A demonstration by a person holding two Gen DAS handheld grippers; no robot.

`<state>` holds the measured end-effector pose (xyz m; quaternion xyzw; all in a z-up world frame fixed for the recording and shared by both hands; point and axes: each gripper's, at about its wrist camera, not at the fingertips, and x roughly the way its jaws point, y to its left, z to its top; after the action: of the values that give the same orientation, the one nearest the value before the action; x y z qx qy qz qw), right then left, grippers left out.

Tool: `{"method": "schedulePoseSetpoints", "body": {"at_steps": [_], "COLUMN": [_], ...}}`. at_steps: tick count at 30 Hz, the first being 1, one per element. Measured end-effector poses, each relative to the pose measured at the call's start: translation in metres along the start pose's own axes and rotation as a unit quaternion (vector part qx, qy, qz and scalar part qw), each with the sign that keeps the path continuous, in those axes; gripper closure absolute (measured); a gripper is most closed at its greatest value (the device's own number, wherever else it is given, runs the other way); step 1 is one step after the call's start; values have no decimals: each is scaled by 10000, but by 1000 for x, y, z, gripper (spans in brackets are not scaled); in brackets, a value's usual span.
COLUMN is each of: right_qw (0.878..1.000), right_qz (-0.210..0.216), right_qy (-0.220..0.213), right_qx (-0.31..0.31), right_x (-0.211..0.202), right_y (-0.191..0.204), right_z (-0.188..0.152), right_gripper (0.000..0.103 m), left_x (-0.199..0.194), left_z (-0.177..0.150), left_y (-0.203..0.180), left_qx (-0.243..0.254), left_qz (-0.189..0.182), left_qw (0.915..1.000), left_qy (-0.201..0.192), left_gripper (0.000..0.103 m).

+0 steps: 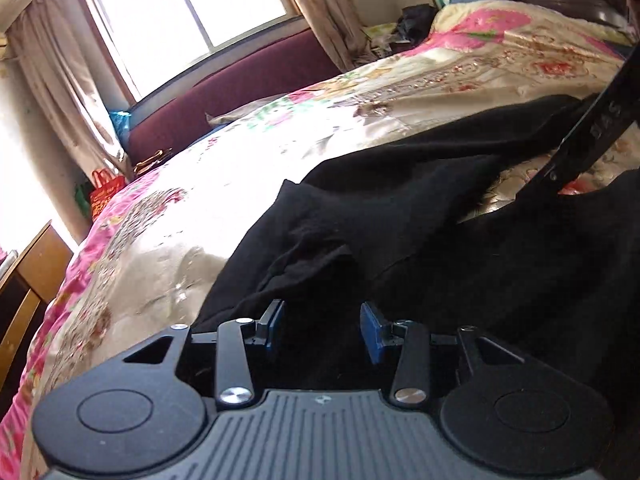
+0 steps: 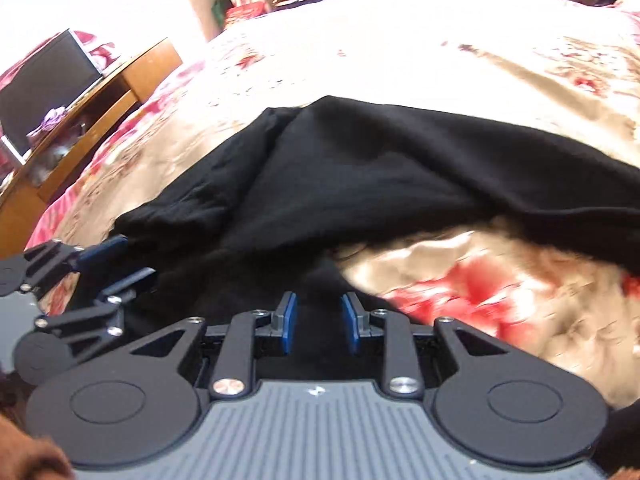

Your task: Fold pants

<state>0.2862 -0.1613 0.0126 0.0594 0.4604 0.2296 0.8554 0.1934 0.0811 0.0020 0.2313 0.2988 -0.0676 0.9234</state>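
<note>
Broadly, the black pants (image 1: 400,208) lie rumpled across a bed (image 1: 224,168) whose satin-sheen quilt is cream, printed with pink and red flowers; the fabric of the pants looks soft, matte and knit-like, bunched into thick folds. From the left wrist camera the left claw (image 1: 324,326) sits at 6 o'clock with its blue-padded jaws parted and only dark cloth lying under the gap, no pad pressing on it. At 2 o'clock in that view a black bar of the other tool crosses the pants, bearing pale letters too partial to read. From the right wrist camera the right claw (image 2: 318,322) is likewise parted over a fold of the pants, its blue pads clear of the cloth, and the left claw shows at 9 o'clock by the garment's edge. A maroon upholstered headboard (image 1: 240,80) stands at 11 o'clock below a bright window (image 1: 188,12), with a red bag (image 1: 106,194) on the floor at 9 o'clock.
</note>
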Motion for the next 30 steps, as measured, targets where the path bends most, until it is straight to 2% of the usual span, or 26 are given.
{"method": "schedulePoseSetpoints", "body": {"at_steps": [4,9,16,20,24,25,27,30], "right_qw": [10000,9993,9907,9763,9657,9634,9641,9700], "right_qz": [-22,-200,-894,-1390,-1612,-1671,-1680,-1618], "right_qy": [49,-102,-406,-499,-442,-404,-345,-50], "right_qx": [-4,-282,-940,-1579,-1985,-2056,-2025,-1814], "right_x": [7,4,8,28,55,63,77,105], "right_y": [-16,-25,-39,-42,-49,-52,-58,-72], "right_z": [9,8,38,58,81,88,100,115], "right_gripper": [70,71,67,56,53,49,44,39], "left_x": [33,43,43,48,46,48,52,55], "left_z": [12,12,6,5,5,5,7,9], "left_y": [-15,6,30,33,39,41,48,62], "left_qx": [190,9,-56,-33,-13,-15,-158,-662], "left_qz": [438,547,1082,1256,1185,1165,1064,805], "left_qw": [9989,9985,9941,9921,9930,9932,9942,9944], "left_qy": [-27,64,14,31,-27,-19,38,154], "left_gripper": [47,45,45,45,46,47,59,67]}}
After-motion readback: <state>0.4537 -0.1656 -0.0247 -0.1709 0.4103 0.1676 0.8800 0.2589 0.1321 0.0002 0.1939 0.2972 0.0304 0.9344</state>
